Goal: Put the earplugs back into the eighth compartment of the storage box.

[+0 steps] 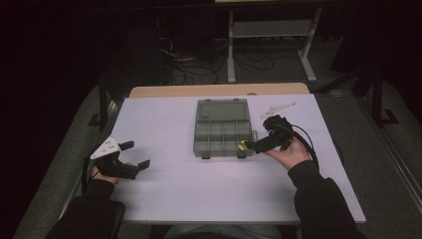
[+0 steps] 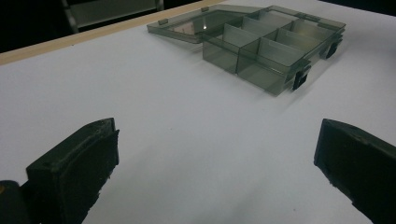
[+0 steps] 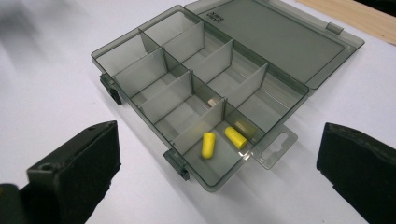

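Currently, I log two yellow earplugs [image 3: 208,144] lying loose in the near corner compartment of the box [image 3: 196,88], ahead of my right gripper [image 1: 255,145] and between its jaws' lines of sight, touched by neither; those jaws stand wide with nothing in them. My left gripper [image 1: 137,155], jaws likewise wide and bare, rests well apart at the table's [image 1: 209,189] left side, facing the box across bare surface. Box: smoky translucent plastic, thin dividers forming two rows of compartments, flat lid [image 3: 280,42] hinged open and lying back, dark latches at the front, hang tab at one end. Earplugs: short, rounded cylinders. Table: flat white. A pale flat piece [image 1: 279,109] lies beyond the right gripper.
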Tool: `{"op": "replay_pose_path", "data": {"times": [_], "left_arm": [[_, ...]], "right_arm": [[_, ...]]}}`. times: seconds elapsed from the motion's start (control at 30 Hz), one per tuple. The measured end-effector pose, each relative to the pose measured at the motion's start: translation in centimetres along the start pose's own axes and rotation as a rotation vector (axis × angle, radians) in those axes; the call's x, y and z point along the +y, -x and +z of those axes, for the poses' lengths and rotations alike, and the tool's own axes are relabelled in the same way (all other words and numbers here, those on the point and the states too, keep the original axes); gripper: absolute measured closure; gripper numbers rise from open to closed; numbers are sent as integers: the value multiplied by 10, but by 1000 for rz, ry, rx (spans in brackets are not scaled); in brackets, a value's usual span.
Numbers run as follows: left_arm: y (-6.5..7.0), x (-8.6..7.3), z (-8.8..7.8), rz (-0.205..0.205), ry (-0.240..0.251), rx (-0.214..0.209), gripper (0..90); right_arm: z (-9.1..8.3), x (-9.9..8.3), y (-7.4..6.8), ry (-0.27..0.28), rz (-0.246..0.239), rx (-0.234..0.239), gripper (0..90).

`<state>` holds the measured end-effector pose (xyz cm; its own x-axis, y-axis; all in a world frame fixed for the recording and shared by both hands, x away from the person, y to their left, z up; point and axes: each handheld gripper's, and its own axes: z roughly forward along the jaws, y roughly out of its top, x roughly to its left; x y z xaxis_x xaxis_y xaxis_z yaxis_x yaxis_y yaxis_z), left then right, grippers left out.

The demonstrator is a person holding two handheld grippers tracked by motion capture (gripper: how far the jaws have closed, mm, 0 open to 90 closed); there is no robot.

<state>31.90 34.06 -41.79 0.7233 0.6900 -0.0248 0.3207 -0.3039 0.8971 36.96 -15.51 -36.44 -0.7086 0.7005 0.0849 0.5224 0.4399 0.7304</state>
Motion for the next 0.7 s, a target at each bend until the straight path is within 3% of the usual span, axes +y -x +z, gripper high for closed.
{"op": "replay_pose_path", "data": {"times": [0.3, 0.7], "left_arm": [[0, 0, 0, 1, 2, -1, 0], [1, 1, -1, 4, 4, 0, 0]], "right_arm": [[-8, -13, 1, 27, 11, 20, 0], [-19, -35, 4, 67, 33, -8, 0]]}}
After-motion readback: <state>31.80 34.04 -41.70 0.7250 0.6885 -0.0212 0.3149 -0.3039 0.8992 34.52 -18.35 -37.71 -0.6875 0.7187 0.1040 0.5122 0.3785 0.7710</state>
